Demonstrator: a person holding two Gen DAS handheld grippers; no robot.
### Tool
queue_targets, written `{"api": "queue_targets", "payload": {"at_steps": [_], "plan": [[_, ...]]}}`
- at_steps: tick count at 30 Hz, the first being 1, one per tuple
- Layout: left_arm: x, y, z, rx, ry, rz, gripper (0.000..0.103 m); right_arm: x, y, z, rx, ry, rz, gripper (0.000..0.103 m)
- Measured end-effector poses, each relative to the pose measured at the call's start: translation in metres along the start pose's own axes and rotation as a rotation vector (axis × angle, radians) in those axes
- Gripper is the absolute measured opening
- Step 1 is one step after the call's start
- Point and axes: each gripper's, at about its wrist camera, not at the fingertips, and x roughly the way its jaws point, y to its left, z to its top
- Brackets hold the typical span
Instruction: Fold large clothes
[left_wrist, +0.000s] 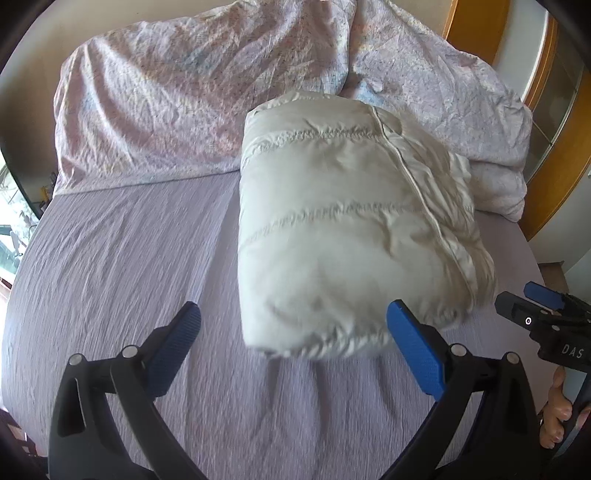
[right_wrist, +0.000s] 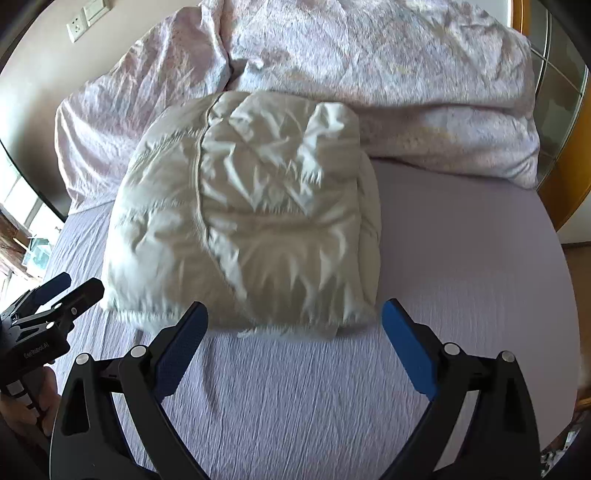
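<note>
White puffer jacket (left_wrist: 343, 229) sits folded into a bundle on the bed (left_wrist: 122, 258), touching the duvet (left_wrist: 207, 88) behind it. Long axis runs away from both tools. Left tool (left_wrist: 293, 345) and right tool (right_wrist: 293, 332) both spread, empty — right one more centred on its near edge.

One jacket, two grippers, one bed.

Counting it off: a single folded white puffer jacket (left_wrist: 332, 229) mid-frame, one crumpled duvet (left_wrist: 166, 103) across the top, one lilac sheet (left_wrist: 110, 258) below, and two grippers, left gripper (left_wrist: 293, 325) and right gripper (right_wrist: 293, 321), bottom of frame.
</note>
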Motion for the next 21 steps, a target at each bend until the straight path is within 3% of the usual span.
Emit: {"api": "queue_targets", "payload": {"at_steps": [21], "plan": [[-0.032, -0.005, -0.040, -0.028, 0.004, -0.039, 0.100, -0.022, 0.002, -0.030, -0.001, -0.046, 0.018, 0.097]]}}
